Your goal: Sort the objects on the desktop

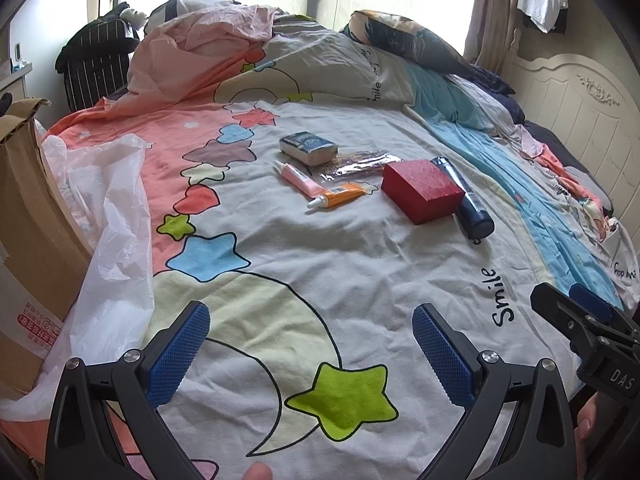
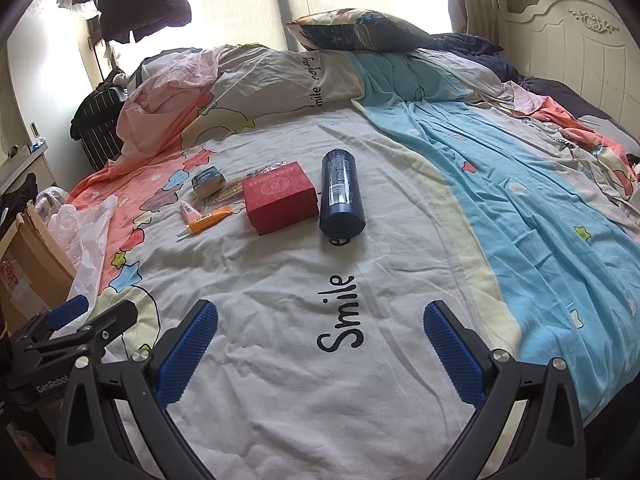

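Note:
On the bedspread lie a red box (image 1: 420,191) (image 2: 280,202), a dark blue cylinder bottle (image 1: 466,198) (image 2: 341,194), an orange tube (image 1: 338,196) (image 2: 209,219), a pink tube (image 1: 298,178) (image 2: 189,210), a small blue-grey packet (image 1: 308,147) (image 2: 208,179) and a clear packet of sticks (image 1: 354,166) (image 2: 236,190). My left gripper (image 1: 311,320) is open and empty, well short of them. My right gripper (image 2: 321,316) is open and empty, above the word "Smile". Each shows in the other's view: the right (image 1: 576,312), the left (image 2: 80,316).
A cardboard box (image 1: 28,240) (image 2: 28,264) with a white plastic bag (image 1: 108,220) stands at the bed's left edge. Bunched quilt (image 1: 224,48) and a dark pillow (image 2: 360,30) lie at the far side. The white headboard (image 2: 580,28) is at right.

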`<state>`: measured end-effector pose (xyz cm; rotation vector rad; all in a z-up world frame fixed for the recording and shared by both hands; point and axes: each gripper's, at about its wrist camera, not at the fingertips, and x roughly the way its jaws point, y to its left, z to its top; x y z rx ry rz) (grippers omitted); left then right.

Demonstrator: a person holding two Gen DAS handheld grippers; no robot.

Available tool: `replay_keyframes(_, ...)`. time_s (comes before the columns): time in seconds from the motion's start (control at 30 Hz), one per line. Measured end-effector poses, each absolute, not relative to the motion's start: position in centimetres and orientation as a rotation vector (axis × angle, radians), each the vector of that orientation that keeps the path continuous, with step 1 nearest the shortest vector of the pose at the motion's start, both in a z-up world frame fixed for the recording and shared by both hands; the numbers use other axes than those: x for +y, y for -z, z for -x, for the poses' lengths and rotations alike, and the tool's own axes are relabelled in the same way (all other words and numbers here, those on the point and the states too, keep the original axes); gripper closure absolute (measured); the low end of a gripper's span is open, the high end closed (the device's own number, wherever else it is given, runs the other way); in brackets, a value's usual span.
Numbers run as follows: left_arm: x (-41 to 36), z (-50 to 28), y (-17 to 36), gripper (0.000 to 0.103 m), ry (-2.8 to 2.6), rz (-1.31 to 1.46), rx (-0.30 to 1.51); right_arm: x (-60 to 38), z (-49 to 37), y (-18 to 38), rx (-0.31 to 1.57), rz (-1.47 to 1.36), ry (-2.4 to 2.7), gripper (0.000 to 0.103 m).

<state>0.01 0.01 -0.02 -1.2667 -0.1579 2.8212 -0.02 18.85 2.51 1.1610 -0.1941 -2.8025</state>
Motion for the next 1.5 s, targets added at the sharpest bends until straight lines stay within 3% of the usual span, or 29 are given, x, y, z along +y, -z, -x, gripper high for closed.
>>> replay_keyframes(0.4, 1.0, -0.1, 0.3, 0.0, -2.735, 1.249, -0.167, 18.4, -0.7, -2.1, -0.188, -1.169, 2.741, 0.0)
replay_keyframes(0.63, 0.8, 0.3, 0.1, 0.0, -2.703, 1.244, -0.23, 20.1, -0.1, -1.5, -0.377, -1.188, 2.645, 0.0)
replay_keyframes(0.8, 0.9, 0.2, 0.0, 0.0, -2.677, 1.197, -0.283, 19.9, -0.4, -2.1, -0.31, -1.168, 2.664, 0.0)
replay_keyframes(1.5, 2.4, 0.9, -0.8, 0.0, -2.838, 1.179, -0.122, 19.0, 0.5, -2.8, -0.107, -1.176, 2.72, 0.0)
